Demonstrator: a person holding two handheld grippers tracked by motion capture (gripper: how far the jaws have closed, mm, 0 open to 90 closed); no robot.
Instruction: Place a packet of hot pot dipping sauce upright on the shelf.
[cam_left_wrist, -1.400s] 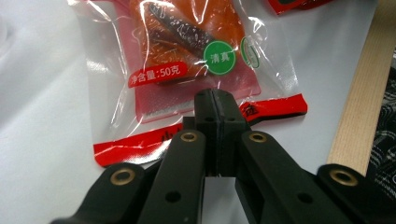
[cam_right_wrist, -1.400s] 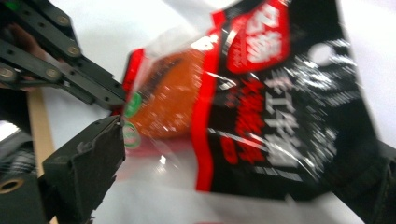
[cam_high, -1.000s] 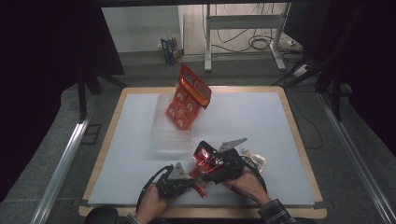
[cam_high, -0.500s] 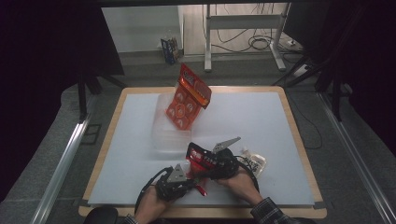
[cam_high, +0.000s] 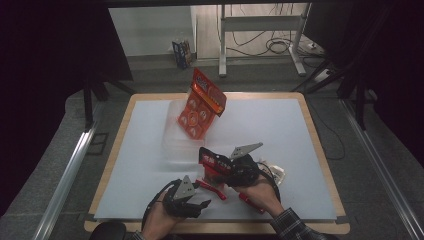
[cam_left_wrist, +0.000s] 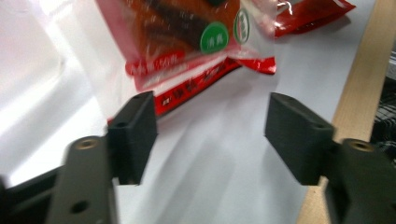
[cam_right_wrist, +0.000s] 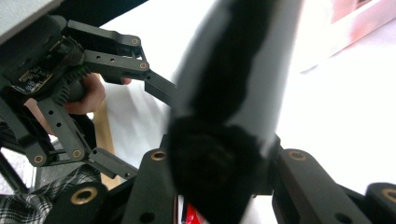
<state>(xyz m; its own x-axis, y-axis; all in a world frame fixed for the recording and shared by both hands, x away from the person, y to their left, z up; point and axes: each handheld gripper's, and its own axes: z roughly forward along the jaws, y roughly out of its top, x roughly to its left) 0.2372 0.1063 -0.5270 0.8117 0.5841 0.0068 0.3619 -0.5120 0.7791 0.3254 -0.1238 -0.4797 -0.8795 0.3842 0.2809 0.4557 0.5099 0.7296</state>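
A red snack packet (cam_high: 212, 160) is held up over the table's front, and my right gripper (cam_high: 226, 169) is shut on it, having closed on it within the last second. In the right gripper view the packet (cam_right_wrist: 233, 70) is a dark, blurred shape rising between the jaws of that gripper (cam_right_wrist: 219, 158). My left gripper (cam_high: 202, 196) sits lower left with jaws that have just been opening. In its own view the left gripper (cam_left_wrist: 210, 126) stands open with nothing between its pads, and the packet (cam_left_wrist: 187, 42) hangs just beyond them.
More red packets (cam_high: 210, 187) lie on the white mat (cam_high: 280, 130) under the grippers. A large orange bag (cam_high: 200, 105) stands tilted in a clear plastic box (cam_high: 175, 137) at mid-table. A crumpled clear wrapper (cam_high: 272, 172) lies right of my right hand.
The left gripper has let go of the red packet and opened. The right gripper has closed on the packet and shifted a little to the left with it.
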